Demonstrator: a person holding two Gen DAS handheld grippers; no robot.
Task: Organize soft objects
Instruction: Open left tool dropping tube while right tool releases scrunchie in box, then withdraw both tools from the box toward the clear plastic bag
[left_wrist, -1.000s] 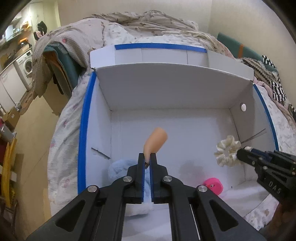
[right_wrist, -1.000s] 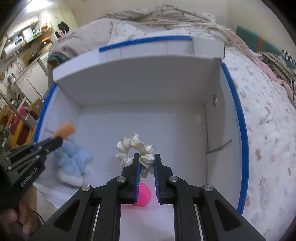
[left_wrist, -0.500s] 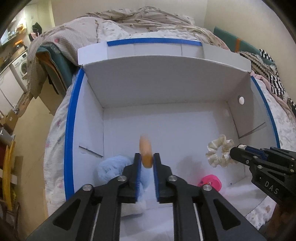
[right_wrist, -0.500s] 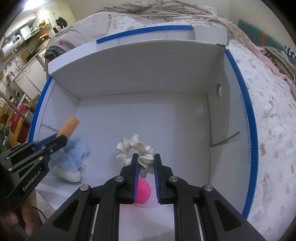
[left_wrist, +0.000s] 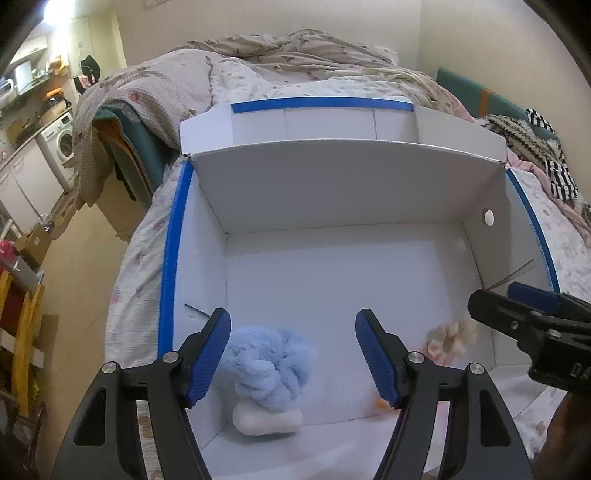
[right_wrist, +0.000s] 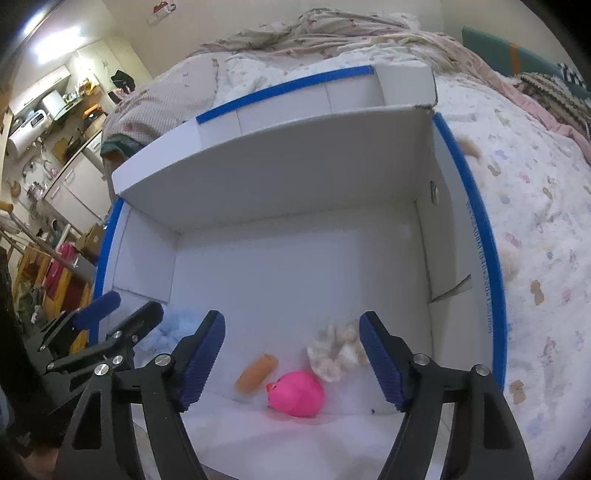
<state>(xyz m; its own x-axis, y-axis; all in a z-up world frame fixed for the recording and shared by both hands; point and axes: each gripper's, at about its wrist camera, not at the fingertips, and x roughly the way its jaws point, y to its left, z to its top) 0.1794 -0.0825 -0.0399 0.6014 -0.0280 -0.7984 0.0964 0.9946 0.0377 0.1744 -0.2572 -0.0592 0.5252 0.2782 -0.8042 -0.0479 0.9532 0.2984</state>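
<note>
A white box (left_wrist: 343, 192) with blue-taped edges lies open on the bed; it also shows in the right wrist view (right_wrist: 280, 177). Inside it lie a fluffy blue and white plush (left_wrist: 269, 373), a cream scrunchie (right_wrist: 334, 350), an orange foam cylinder (right_wrist: 256, 373) and a pink soft toy (right_wrist: 297, 393). The scrunchie also shows blurred in the left wrist view (left_wrist: 448, 338). My left gripper (left_wrist: 293, 354) is open and empty above the plush. My right gripper (right_wrist: 291, 360) is open and empty above the cylinder, pink toy and scrunchie.
The box rests on a bed with a floral sheet (right_wrist: 535, 206) and a crumpled quilt (left_wrist: 295, 55) behind it. To the left the bed edge drops to a floor with a washing machine (left_wrist: 61, 142), cabinets and clutter. Striped and knitted fabrics (left_wrist: 532, 144) lie at the right.
Both grippers opened. The orange cylinder dropped from the left gripper and the scrunchie from the right gripper; both now lie on the box floor. Both grippers pulled back slightly.
</note>
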